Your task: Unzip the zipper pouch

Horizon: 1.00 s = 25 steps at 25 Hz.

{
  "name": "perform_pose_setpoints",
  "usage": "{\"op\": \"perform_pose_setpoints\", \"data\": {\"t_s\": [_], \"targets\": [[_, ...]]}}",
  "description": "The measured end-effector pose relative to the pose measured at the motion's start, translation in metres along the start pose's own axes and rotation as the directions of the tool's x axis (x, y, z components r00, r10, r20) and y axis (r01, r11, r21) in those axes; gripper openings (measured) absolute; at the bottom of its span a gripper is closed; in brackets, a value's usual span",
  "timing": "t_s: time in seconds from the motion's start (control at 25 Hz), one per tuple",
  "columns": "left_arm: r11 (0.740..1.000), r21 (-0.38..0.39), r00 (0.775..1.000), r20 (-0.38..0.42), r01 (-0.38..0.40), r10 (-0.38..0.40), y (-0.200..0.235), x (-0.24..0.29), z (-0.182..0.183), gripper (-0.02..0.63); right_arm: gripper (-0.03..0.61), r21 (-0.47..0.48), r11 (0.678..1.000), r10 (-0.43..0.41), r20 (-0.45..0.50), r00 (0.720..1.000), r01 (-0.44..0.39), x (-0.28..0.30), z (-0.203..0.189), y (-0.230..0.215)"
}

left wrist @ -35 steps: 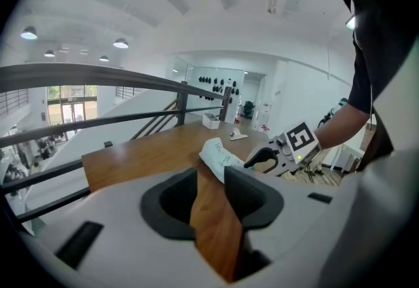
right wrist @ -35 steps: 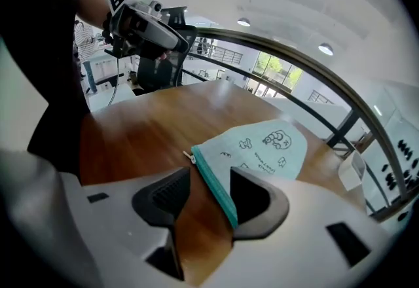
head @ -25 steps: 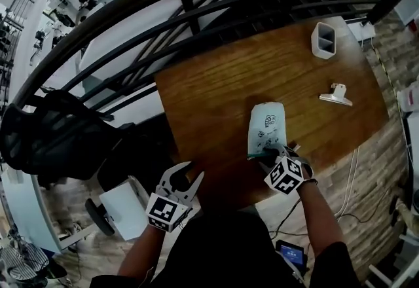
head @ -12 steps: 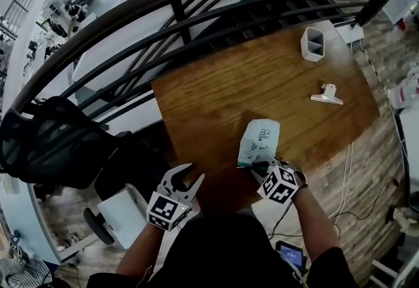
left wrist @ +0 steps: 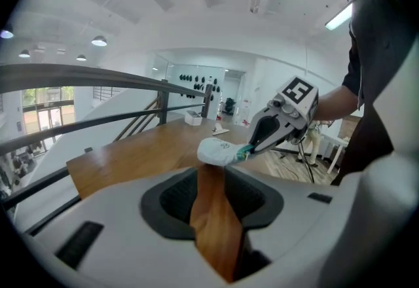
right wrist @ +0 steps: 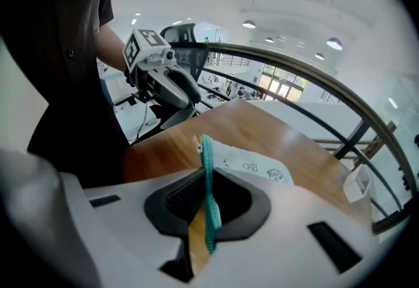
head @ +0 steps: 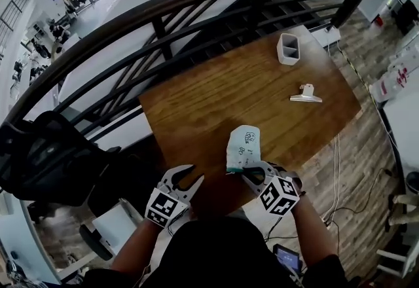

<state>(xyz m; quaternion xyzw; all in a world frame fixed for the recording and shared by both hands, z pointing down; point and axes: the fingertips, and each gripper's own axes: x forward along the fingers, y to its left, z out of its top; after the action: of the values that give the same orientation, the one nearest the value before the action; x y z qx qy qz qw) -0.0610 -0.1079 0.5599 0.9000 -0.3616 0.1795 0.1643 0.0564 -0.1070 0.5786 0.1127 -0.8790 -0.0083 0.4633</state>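
The white, doodle-printed pouch (head: 243, 148) lies on the surface (head: 196, 103), its teal zipper edge pinched in the right claw (head: 247, 173).

The brown wood table (head: 209, 93) has three things on it. A white box (head: 287, 48) stands at the far right corner. A white clip (head: 305, 93) lies near the right edge. A white pouch (head: 243, 147) with little drawings is by the near edge.

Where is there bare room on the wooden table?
The left half of the brown wooden table, between the black railing and the white teal-zippered pouch, is bare. Crowded: the far right corner, with white divided holder and white clip; the near edge, where the right gripper clamps the pouch.
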Motion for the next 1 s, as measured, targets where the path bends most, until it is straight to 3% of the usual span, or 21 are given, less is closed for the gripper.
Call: {"op": "perform_pose_setpoints", "data": {"t_s": [0.2,0.48,0.6,0.84,1.0], "targets": [[0.986,0.076,0.989,-0.009,0.146,-0.145,-0.022,0.01,0.01,0.134,0.028,-0.037,0.997,0.068,0.058,0.996,-0.066,-0.022,0.022,0.012],[0.955,0.187,0.973,-0.01,0.23,-0.232,-0.039,0.013,0.02,0.137,0.028,0.011,0.982,0.186,0.149,0.971,-0.19,-0.046,0.046,0.027],[0.917,0.262,0.952,-0.02,0.3,-0.305,-0.056,0.012,0.027,0.182,0.028,0.04,0.964,0.252,0.179,0.951,-0.263,-0.055,0.052,0.034],[0.831,0.389,0.914,-0.087,0.397,-0.396,-0.078,0.011,0.034,0.196,0.028,0.067,0.945,0.301,0.196,0.933,-0.319,-0.066,0.053,0.041],[0.806,0.409,0.9,-0.112,0.429,-0.422,-0.081,0.007,0.035,0.197,0.028,0.062,0.94,0.318,0.191,0.929,-0.334,-0.072,0.053,0.046]]}}
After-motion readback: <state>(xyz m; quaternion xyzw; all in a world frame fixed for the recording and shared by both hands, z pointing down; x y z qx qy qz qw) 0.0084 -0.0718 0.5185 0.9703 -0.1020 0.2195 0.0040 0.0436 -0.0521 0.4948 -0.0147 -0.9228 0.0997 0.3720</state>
